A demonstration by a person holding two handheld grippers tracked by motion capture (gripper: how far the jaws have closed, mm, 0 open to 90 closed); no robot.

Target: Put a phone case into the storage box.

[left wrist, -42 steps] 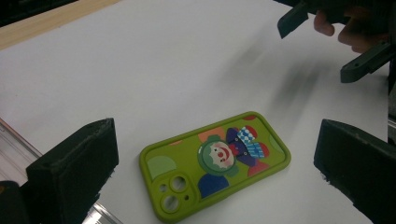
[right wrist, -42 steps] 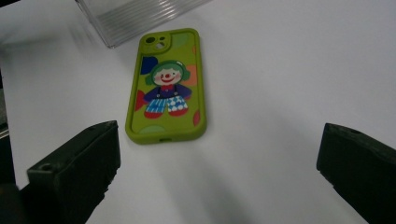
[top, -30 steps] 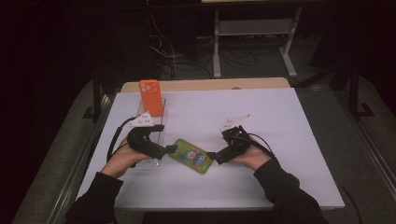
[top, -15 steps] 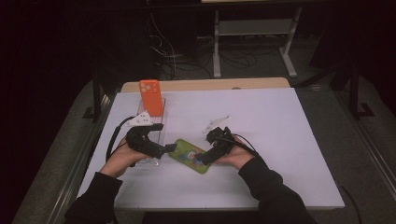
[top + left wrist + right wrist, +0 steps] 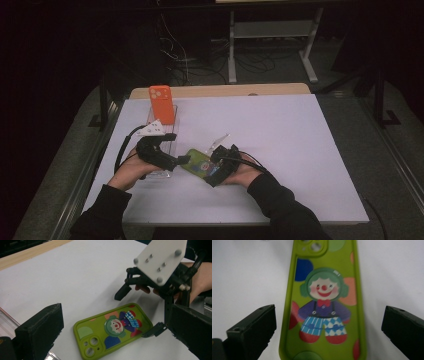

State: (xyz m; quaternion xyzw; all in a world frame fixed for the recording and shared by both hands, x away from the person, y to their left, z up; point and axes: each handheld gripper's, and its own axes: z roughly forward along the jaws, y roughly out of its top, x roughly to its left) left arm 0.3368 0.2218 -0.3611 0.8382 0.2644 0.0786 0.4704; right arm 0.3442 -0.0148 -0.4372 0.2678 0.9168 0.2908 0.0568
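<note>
On the worktop [image 5: 300, 150]: green phone case [image 5: 201, 163] flat, picture up
Long axis: left-right, camera end left
Right hand-held gripper [image 5: 216, 169]: open, straddling case
Left hand-held gripper [image 5: 183, 160]: open

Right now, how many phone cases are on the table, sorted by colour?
Green case: 1
Orange case: 1
Total: 2
The green case lies flat between two open claws; the orange case stands in a clear rack.
</note>
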